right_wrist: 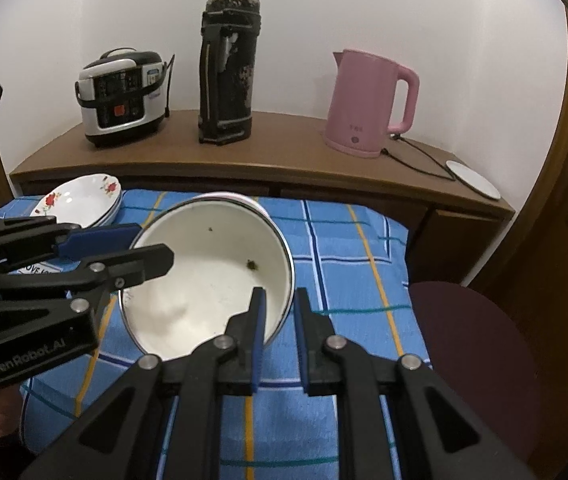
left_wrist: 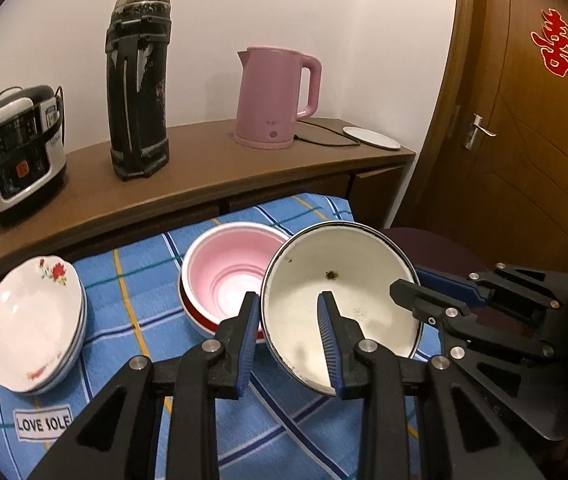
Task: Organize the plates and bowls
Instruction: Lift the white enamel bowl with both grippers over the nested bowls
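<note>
Blue checked cloth (left_wrist: 132,300), both claws clamped on white enamel bowl (left_wrist: 348,276) rim, pink bowl (left_wrist: 228,268) clear only from left wrist.

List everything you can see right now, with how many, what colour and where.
White enamel bowl: one, white, gripped at both rims, tilted above the cloth.
Pink collapsible bowl: one, pink, on cloth behind it.
Rose-pattern plates: a stack, white, cloth's left.
Blue checked cloth: one, covering the table.
Rice cooker: one, white-black, sideboard left.
Black thermos: one, sideboard middle.
Pink kettle: one, sideboard right.
White base disc: one, beside kettle.
Maroon stool: one, right of table.
Left gripper: black-blue, on bowl rim.
Right gripper: black-blue, on opposite rim.
</note>
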Motion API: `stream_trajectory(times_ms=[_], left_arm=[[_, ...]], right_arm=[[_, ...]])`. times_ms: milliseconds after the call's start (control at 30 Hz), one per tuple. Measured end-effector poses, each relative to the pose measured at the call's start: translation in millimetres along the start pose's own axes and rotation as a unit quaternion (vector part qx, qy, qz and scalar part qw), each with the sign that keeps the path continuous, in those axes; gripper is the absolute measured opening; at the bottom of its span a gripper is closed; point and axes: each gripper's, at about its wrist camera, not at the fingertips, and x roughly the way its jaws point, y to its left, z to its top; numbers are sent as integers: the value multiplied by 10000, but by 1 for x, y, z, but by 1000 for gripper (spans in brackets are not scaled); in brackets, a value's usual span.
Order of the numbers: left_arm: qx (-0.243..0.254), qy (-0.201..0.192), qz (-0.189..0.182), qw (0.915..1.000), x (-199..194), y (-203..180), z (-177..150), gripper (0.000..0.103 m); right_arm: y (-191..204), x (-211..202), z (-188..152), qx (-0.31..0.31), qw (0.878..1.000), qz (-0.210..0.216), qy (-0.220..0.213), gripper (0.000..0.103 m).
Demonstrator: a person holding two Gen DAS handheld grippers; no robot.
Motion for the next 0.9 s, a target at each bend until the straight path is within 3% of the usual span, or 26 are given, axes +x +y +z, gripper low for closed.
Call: stream_trajectory(times_ms=[567, 900], left_arm=[[45, -225, 291, 9993, 11, 20, 36, 33], [-45, -157, 359, 9992, 25, 31, 42, 33]], right_arm=[[2, 19, 43, -187, 9996, 8, -208, 14], [5, 29, 58, -299, 9993, -30, -232, 14]])
